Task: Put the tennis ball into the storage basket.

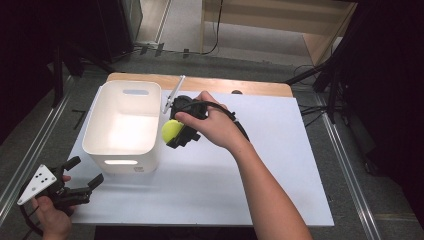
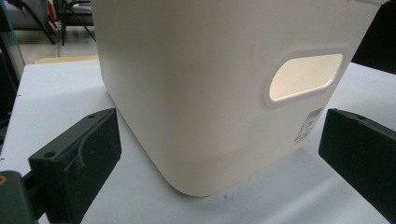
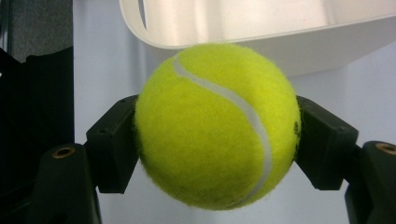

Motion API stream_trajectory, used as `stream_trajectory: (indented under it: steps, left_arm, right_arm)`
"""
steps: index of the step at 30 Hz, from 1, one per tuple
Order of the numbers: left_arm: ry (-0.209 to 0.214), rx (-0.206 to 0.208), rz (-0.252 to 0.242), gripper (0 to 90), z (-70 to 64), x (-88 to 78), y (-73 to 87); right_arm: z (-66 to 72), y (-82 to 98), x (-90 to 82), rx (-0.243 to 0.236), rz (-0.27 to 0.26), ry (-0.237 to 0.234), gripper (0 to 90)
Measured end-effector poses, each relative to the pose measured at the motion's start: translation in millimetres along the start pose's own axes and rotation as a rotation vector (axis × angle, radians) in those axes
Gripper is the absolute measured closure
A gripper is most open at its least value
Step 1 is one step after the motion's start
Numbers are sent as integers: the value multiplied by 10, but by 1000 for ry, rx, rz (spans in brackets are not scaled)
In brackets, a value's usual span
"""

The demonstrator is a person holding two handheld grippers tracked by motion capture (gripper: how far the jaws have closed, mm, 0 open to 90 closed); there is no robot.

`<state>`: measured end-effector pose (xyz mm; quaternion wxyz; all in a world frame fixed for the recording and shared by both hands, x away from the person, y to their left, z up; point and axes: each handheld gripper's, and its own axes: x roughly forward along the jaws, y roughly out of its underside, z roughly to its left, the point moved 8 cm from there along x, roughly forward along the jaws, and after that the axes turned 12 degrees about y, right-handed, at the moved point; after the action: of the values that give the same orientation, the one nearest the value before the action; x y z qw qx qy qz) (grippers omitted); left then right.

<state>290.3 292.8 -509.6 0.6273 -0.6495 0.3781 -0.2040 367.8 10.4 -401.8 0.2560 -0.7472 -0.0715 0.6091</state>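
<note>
A yellow tennis ball (image 3: 217, 126) is clamped between the two black jaws of the right gripper (image 1: 176, 131), a pad being pressed against each side of it, as is seen plainly in the right gripper view; a curved white seam is seen running across its felt. In the high view the ball (image 1: 171, 129) is held above the white table top (image 1: 280, 165), just beside the right wall of the white bin (image 1: 123, 125) and close under its rim, outside the bin; whether ball and wall touch cannot be told. The right hand (image 1: 212, 124) is wrapped round the body of its gripper, and a black cable is looped over the wrist. The bin is stood on the left part of the table, its hollow lit brightly, with an oval handle slot (image 2: 306, 76) cut in the near wall and a small label stuck low beside the slot. The left gripper (image 1: 82, 177) is held by the left hand (image 1: 52, 217) at the near left corner of the table, apart from the bin; its jaws are spread wide with nothing between them, and they are pointed toward the bin's near corner; a grey three-cornered plate (image 1: 37, 183) is carried on top of it.
</note>
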Motion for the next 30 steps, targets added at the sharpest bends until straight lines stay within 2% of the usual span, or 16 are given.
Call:
stream_trajectory:
  steps: [30]
  left_arm:
    - [7,-5,-9,0,2,-5,-6]
  right_arm:
    - [41,-413,100,-38,-18,-11,235]
